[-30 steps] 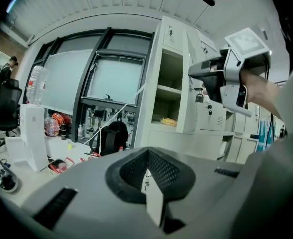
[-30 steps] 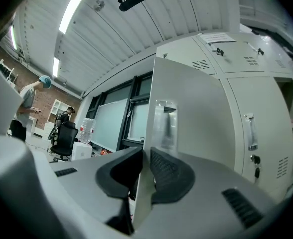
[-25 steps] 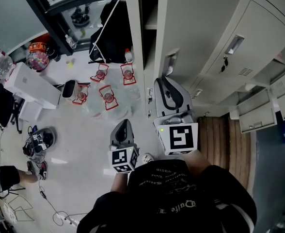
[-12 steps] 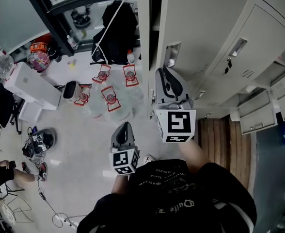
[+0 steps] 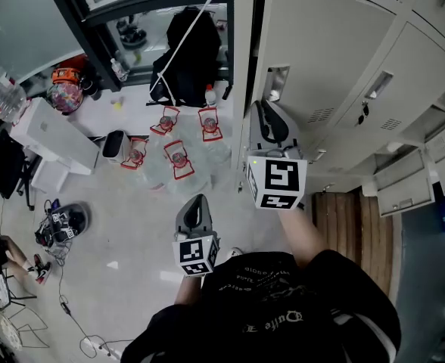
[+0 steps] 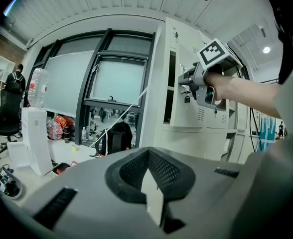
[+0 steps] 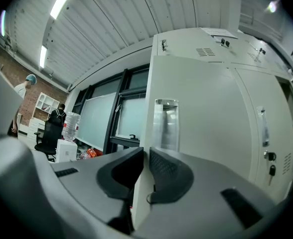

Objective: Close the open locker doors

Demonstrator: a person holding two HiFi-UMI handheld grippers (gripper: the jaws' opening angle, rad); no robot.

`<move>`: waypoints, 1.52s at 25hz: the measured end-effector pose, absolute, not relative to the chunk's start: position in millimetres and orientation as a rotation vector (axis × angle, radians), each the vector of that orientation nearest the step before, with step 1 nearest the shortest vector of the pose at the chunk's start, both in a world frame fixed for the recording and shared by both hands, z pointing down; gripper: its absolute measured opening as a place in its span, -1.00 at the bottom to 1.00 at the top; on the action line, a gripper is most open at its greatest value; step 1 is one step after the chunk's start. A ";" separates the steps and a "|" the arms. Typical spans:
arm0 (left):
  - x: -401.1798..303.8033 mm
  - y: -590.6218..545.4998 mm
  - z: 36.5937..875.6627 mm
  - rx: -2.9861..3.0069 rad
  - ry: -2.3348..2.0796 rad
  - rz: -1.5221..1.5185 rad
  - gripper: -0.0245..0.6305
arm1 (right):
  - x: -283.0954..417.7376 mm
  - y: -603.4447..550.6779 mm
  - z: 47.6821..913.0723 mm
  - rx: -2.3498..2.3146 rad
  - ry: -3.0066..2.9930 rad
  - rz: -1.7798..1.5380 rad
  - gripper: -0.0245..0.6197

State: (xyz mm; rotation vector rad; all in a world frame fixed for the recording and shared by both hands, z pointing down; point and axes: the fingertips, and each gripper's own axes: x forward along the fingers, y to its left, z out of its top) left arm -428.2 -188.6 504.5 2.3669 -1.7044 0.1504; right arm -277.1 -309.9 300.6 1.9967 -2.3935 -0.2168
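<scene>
The right gripper (image 5: 270, 110), jaws just tightening on the open locker door (image 5: 325, 55) edge, has swung it closer to shut; the left gripper (image 5: 197, 201) hangs closed, empty.

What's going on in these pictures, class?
A person with a gripper in each hand is closing an open locker door. The right gripper is at the door's free edge, near the recessed handle. Its jaws have just been closing and appear to pinch that edge between them. The left gripper hangs lower, jaws together and empty. The door is ajar, not yet shut.
</scene>
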 end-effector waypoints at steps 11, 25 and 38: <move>-449.4 -196.1 516.1 2.314 -1.744 0.174 -0.90 | -251.4 -346.7 302.9 2.116 -2.300 -0.181 -0.91; -465.7 -198.8 518.2 2.259 -1.796 0.191 -0.90 | -249.2 -375.9 302.0 2.111 -2.255 -0.199 -0.91; -445.1 -189.5 515.7 2.276 -1.767 0.189 -0.90 | -253.2 -373.6 305.7 2.022 -2.355 -0.135 -0.90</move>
